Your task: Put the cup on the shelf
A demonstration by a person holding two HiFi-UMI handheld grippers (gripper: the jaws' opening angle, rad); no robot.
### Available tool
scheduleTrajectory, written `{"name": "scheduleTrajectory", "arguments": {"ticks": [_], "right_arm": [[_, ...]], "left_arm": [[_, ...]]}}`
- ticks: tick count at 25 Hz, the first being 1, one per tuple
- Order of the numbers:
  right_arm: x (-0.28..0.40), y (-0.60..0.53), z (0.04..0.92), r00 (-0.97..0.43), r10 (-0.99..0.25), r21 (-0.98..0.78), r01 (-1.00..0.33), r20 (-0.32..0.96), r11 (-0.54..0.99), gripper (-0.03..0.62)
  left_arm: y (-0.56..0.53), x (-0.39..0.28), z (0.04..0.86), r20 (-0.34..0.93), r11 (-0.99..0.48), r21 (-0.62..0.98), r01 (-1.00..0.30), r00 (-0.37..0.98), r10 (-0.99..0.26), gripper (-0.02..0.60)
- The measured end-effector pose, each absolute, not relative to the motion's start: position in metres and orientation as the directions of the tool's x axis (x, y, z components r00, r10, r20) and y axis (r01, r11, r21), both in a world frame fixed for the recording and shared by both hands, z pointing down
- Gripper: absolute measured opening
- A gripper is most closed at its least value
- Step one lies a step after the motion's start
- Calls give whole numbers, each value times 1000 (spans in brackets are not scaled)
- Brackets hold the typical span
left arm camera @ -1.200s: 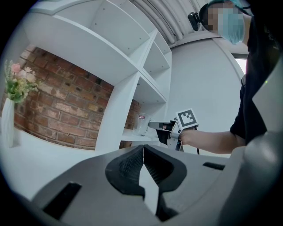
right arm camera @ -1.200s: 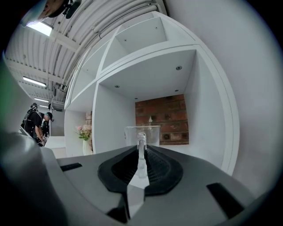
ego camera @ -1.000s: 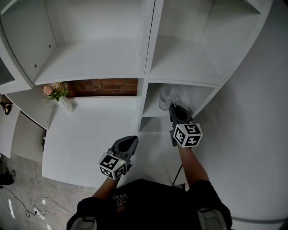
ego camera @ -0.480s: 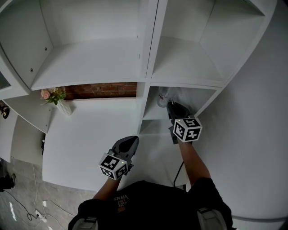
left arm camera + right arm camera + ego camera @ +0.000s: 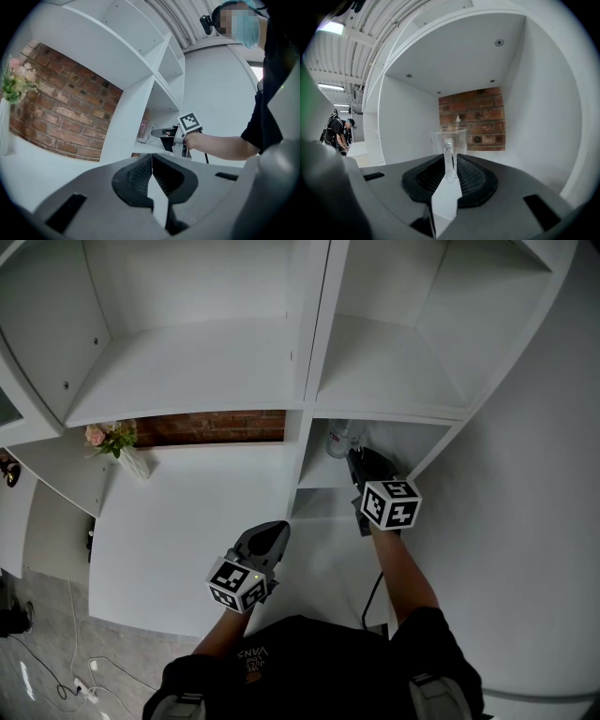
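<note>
A clear glass cup (image 5: 340, 439) with a handle is inside the lower right shelf compartment (image 5: 323, 472). My right gripper (image 5: 359, 457) reaches into that compartment and is shut on the cup's handle. The right gripper view shows the handle (image 5: 449, 161) pinched between the jaws, with the cup (image 5: 450, 139) upright in front of the brick back wall. I cannot tell whether its base touches the shelf floor. My left gripper (image 5: 274, 532) hangs over the white tabletop (image 5: 187, 521), shut and holding nothing. The left gripper view shows the cup (image 5: 143, 132) and the right gripper (image 5: 159, 133) from the side.
A white vase of pink flowers (image 5: 120, 448) stands at the table's back left by the brick wall (image 5: 216, 425). Two larger white shelf compartments (image 5: 187, 362) lie above. A vertical divider (image 5: 302, 446) borders the cup's compartment on the left. A person (image 5: 340, 131) stands far off.
My right gripper has carried the cup slightly deeper into the lower right compartment. The left gripper has stayed where it was.
</note>
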State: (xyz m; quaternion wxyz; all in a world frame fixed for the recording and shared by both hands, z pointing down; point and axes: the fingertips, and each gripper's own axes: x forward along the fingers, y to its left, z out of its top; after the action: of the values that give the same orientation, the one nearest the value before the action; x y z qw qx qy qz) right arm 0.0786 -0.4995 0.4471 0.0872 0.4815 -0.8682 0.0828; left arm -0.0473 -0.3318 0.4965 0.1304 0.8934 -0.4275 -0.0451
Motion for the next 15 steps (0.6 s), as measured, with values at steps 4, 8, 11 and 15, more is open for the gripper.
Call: {"name": "scheduleTrajectory", "arguments": {"ticks": [4, 8, 11, 15], "right_arm": [[85, -484, 446, -518, -832, -74, -855, 201, 514, 80], [94, -463, 445, -520, -835, -94, -854, 182, 511, 80], [102, -444, 444, -522, -837, -122, -852, 162, 508, 77], [111, -420, 446, -533, -835, -153, -844, 139, 514, 39]], "left_arm": [[-327, -48, 492, 28, -598, 260, -758, 625, -780, 8], [-319, -45, 484, 17, -602, 243, -760, 624, -781, 8], [-309, -40, 479, 12, -605, 234, -761, 624, -781, 8], [-296, -32, 479, 21, -608, 236, -758, 629, -777, 8]]}}
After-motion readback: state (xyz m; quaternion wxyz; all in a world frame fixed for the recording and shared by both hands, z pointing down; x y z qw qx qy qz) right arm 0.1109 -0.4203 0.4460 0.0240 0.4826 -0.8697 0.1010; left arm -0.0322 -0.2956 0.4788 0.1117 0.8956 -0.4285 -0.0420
